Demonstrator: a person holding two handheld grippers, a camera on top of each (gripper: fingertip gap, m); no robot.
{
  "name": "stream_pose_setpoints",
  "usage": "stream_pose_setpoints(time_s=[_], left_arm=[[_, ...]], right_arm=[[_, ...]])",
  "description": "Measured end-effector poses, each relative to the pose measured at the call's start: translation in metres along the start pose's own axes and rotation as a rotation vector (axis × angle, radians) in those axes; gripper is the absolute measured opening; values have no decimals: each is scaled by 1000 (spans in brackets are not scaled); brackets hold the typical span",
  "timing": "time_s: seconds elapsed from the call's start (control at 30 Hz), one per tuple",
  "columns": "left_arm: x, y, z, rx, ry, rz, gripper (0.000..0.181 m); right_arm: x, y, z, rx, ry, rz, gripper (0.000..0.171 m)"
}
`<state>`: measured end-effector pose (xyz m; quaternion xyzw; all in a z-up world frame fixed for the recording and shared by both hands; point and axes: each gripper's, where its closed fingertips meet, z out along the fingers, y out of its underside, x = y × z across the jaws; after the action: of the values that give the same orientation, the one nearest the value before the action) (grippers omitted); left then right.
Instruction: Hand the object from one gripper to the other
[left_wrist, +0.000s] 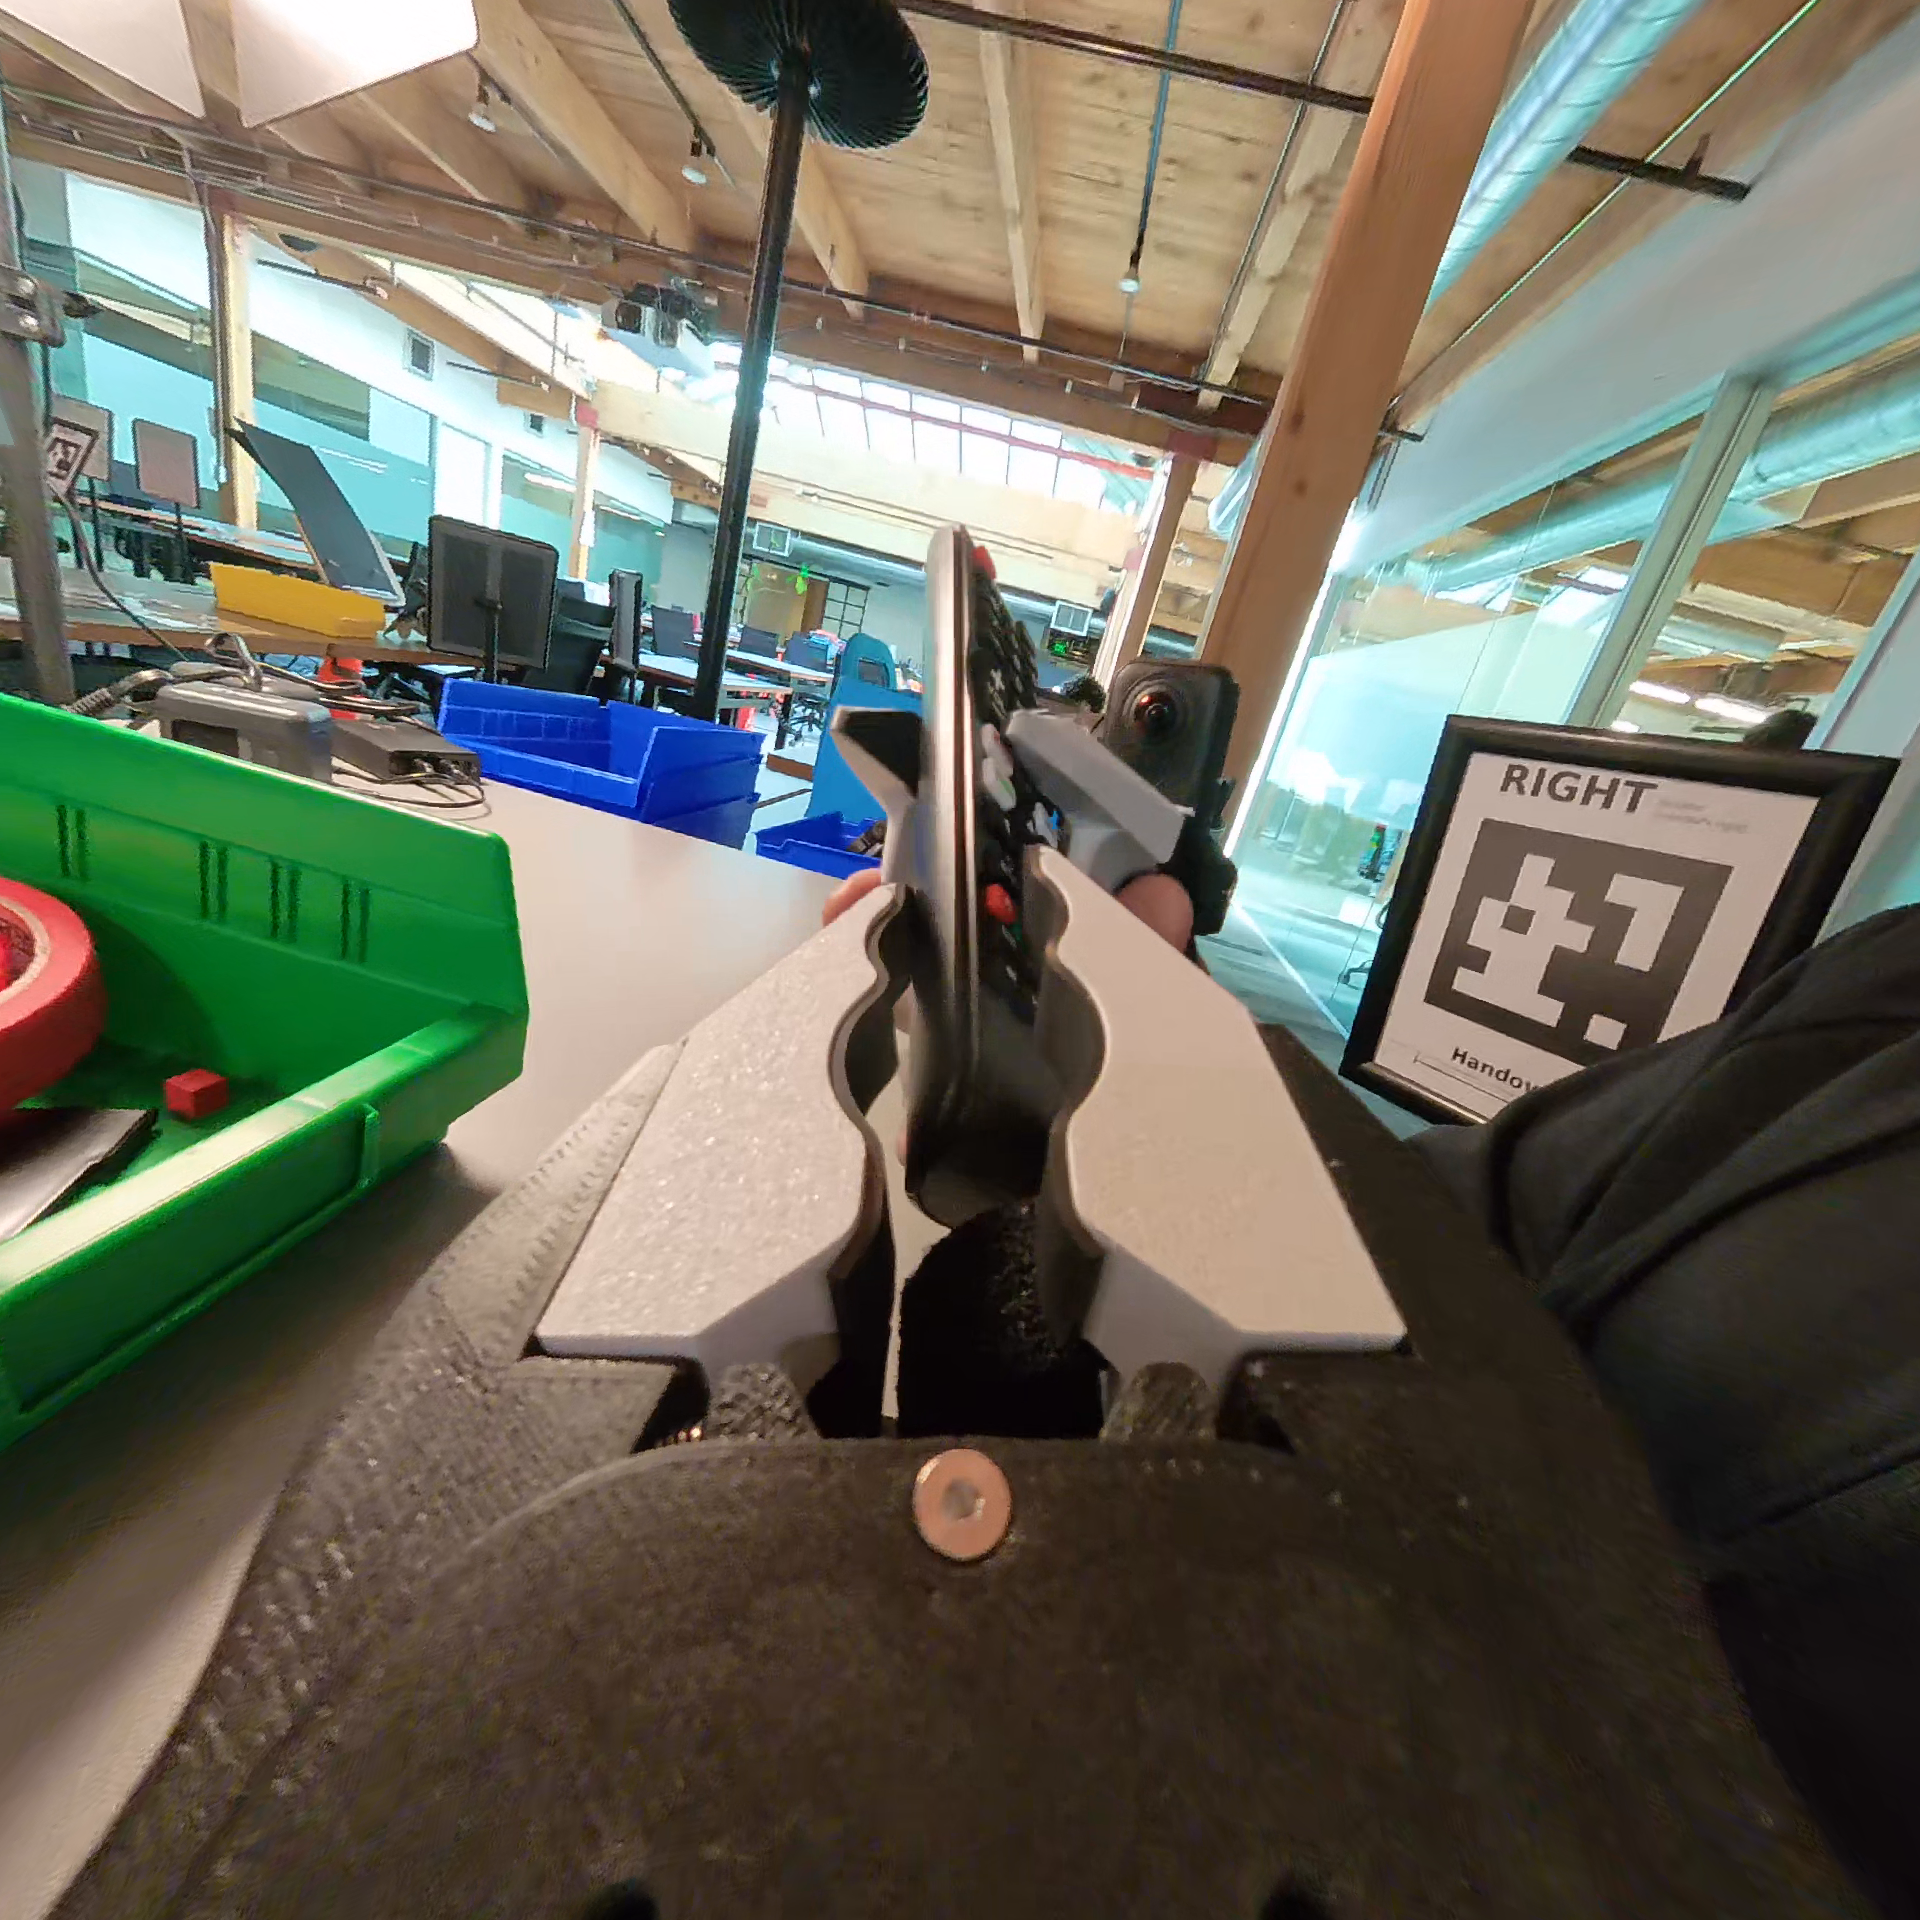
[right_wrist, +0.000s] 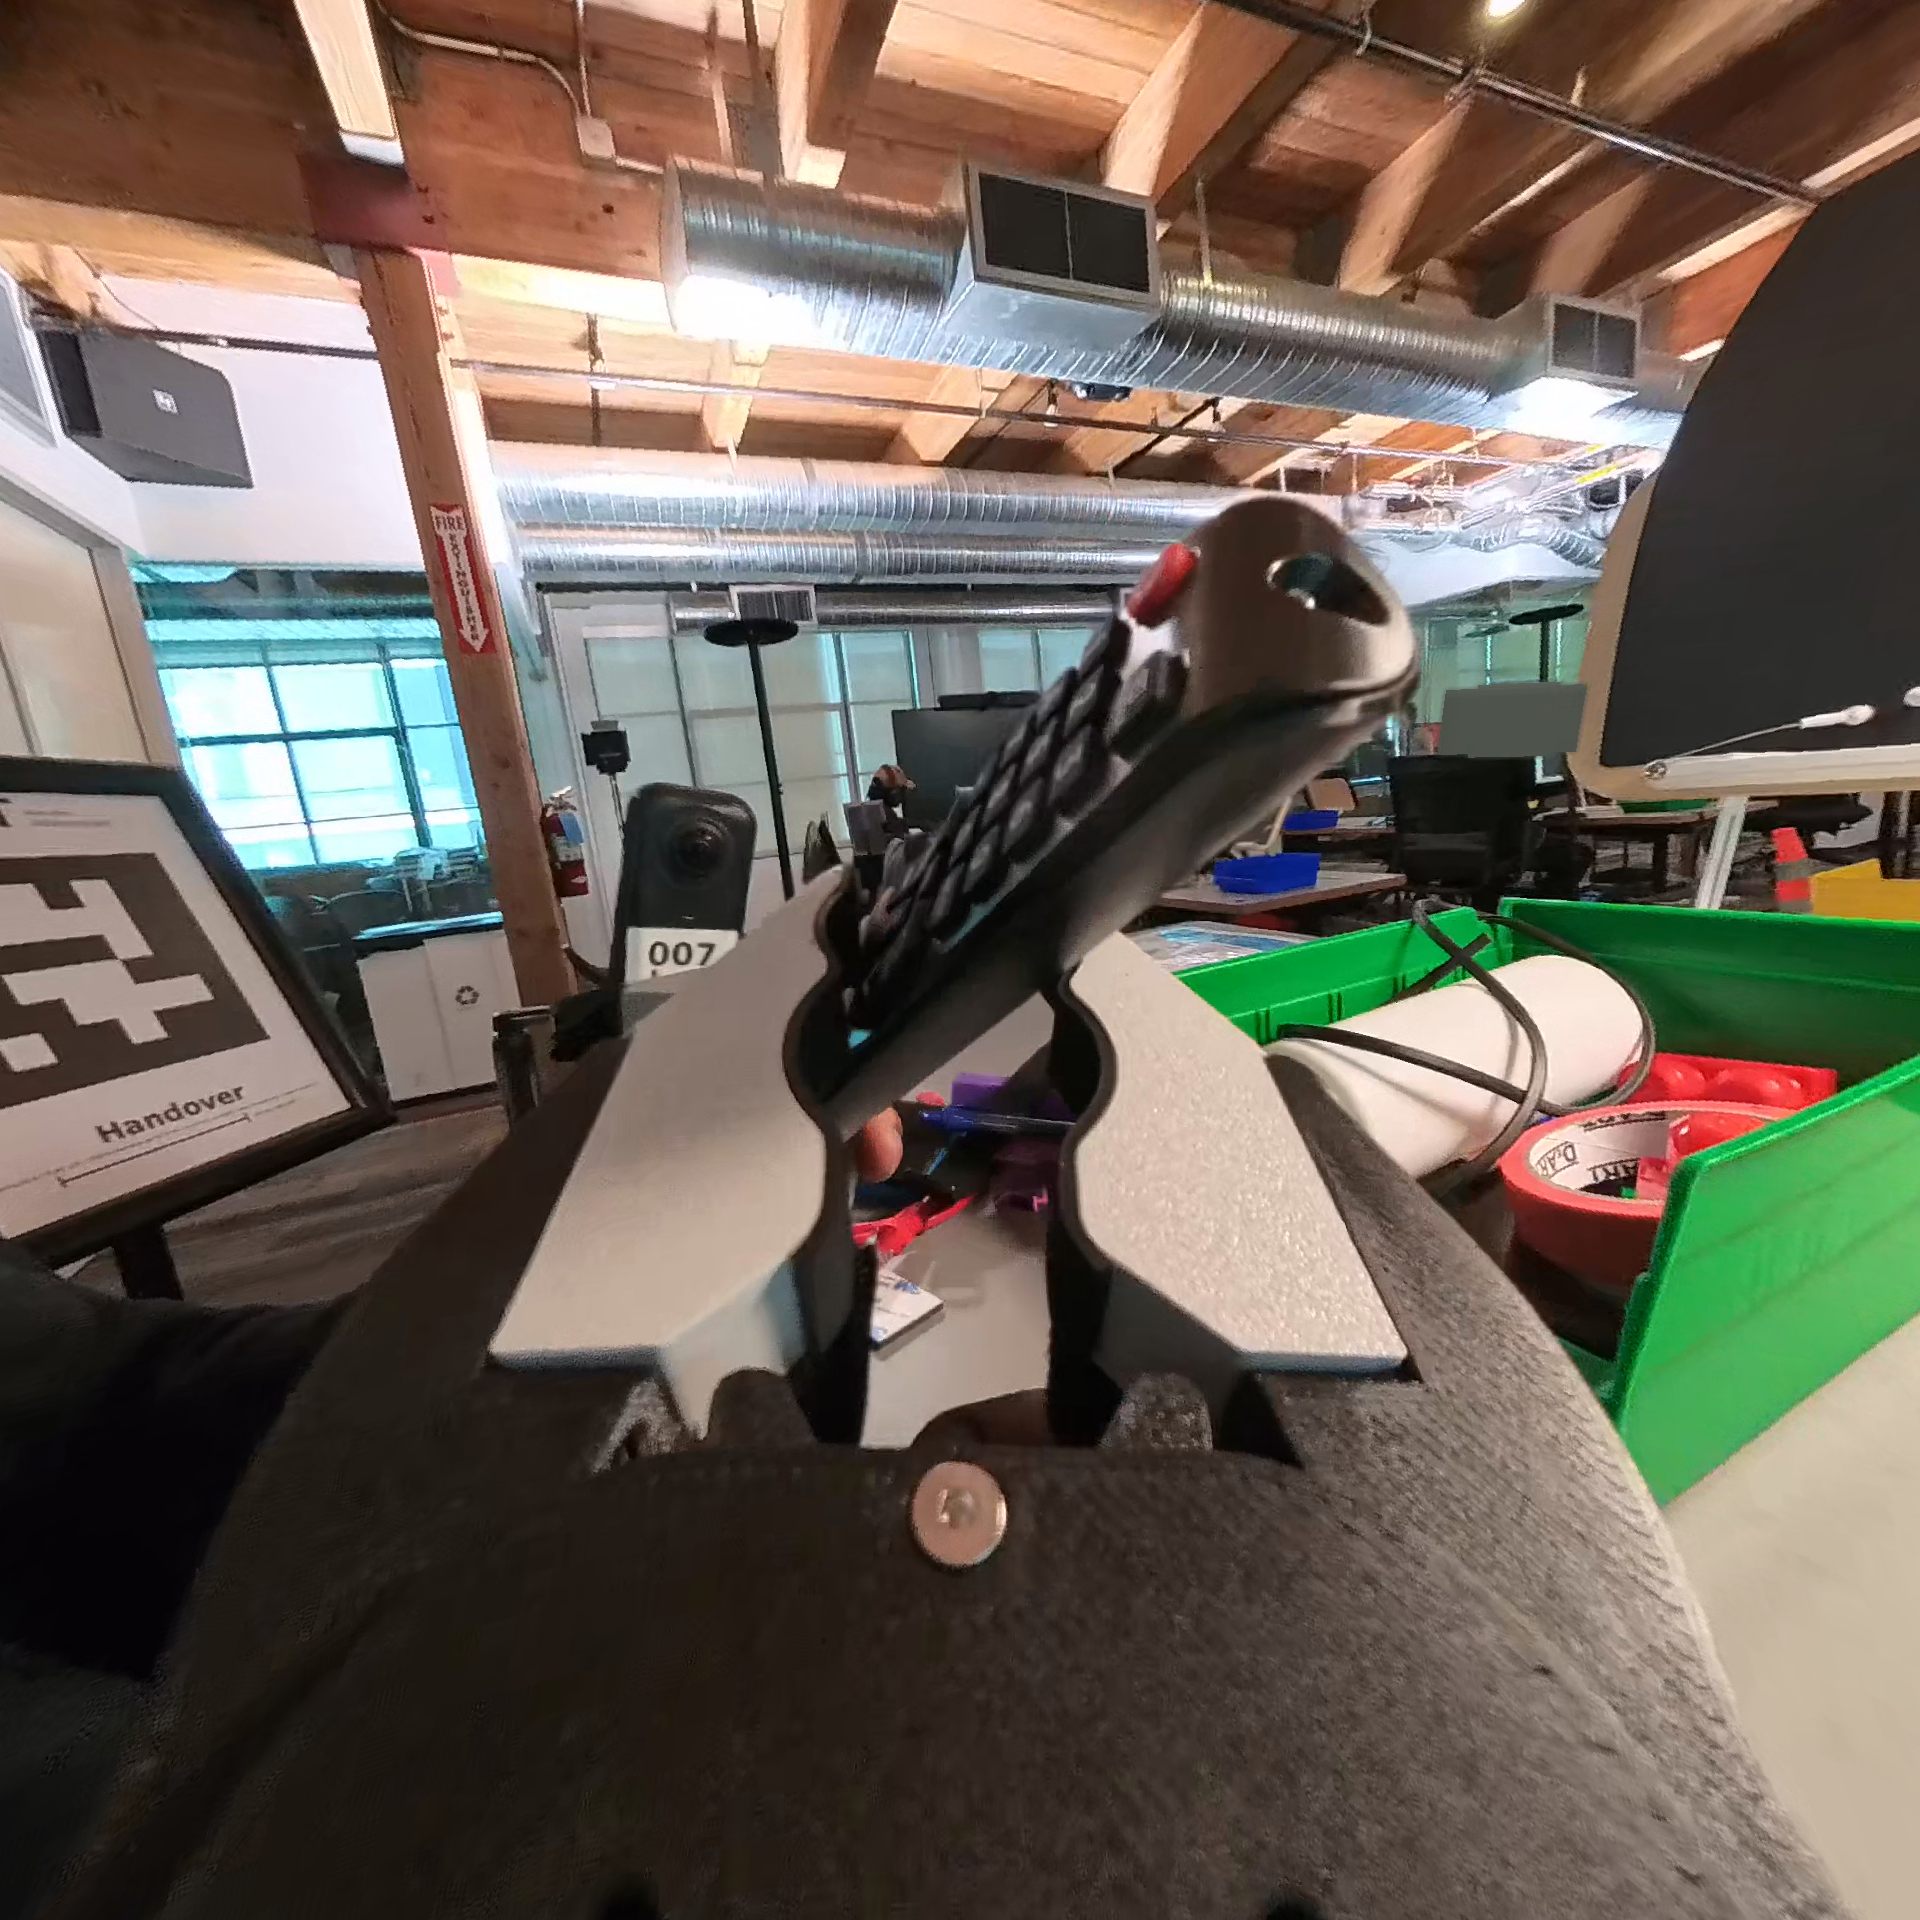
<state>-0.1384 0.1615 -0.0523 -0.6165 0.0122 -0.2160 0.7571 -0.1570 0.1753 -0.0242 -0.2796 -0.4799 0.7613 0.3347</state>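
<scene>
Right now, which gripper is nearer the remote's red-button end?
Right. The right gripper grips the remote mid-body, toward that end; the left gripper holds the opposite end.

You have bright, even daylight in both views. In the left wrist view, glare comes from the windows (left_wrist: 1455, 727) at 3 o'clock. The remote (right_wrist: 1091, 810) is motion-blurred. Straight lines bend near the edges from the wide-angle lens.

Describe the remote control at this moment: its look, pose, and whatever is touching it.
The remote control is slim, with a silver-grey shell, dark rubber keys and a red button near its top end. It is held in the air, tilted upward, edge-on in the left wrist view. The left gripper clamps its lower part and the right gripper closes around its middle. Nothing else touches it.
</scene>
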Motion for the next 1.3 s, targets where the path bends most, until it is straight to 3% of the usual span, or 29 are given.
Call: stream_pose_setpoints(time_s=[0.17, 0.43, 0.5, 0.53, 0.6, 0.87, 1.07, 1.3], left_arm=[[-2, 1, 3, 3, -19, -5, 25], [-2, 20, 11, -88, 10, -120, 54], [8, 28, 13, -134, 60, -116, 50], [12, 31, 13, -149, 81, -101, 36], [17, 28, 11, -139, 101, -50, 28], [-1, -12, -5, 71, 42, -91, 25], [-6, -18, -9, 107, 17, -92, 25], [-25, -45, -32, 282, 27, -264, 25]], right_arm=[[-2, -8, -3, 38, -5, -21, 27], [-13, -17, -5, 97, -73, 3, 26], [-14, -16, -5, 98, -83, 9, 26], [-15, -15, -4, 91, -92, 21, 27], [-12, -13, -4, 87, -88, 56, 28], [15, -8, -4, 47, 55, 42, 61], [21, -6, -5, 25, 63, 68, 63], [33, -7, -11, -6, 104, 32, 62]])
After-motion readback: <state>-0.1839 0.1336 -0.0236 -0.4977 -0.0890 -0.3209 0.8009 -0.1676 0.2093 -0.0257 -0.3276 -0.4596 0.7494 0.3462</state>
